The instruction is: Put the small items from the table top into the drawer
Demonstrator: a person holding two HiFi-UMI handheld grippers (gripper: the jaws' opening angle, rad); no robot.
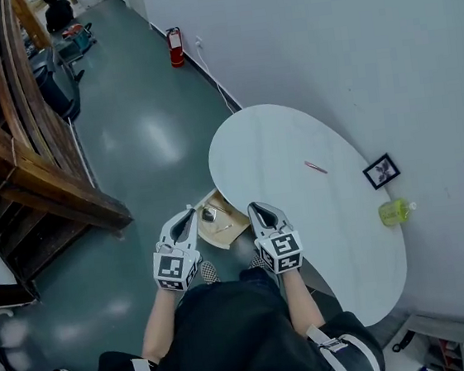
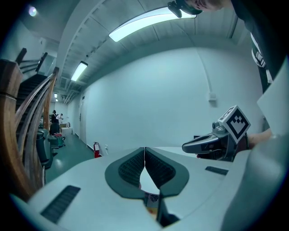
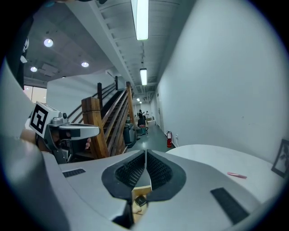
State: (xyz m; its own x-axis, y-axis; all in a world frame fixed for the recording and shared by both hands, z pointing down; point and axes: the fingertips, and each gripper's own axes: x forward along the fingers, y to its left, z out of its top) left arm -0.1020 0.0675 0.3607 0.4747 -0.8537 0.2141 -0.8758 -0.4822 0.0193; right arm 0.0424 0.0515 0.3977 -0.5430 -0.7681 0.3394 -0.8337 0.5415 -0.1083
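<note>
Glossy green floor [image 1: 144, 141], white wall [image 1: 323, 37], wooden staircase [image 1: 21, 163], red extinguisher [image 1: 175, 47]

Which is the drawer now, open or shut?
Open: the drawer sticks out from under the table edge, its wooden inside and a dark item showing.

White oval table [image 1: 277, 146] bears a thin pink item [image 1: 315, 167], perhaps a pen, centrally; framed picture [image 1: 381, 171] and yellow-green object [image 1: 396, 212] along its right edge.

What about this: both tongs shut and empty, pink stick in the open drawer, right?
No: the head view shows the pink stick on the table, not in the open drawer. The left tongs and right tongs are shut and empty.
</note>
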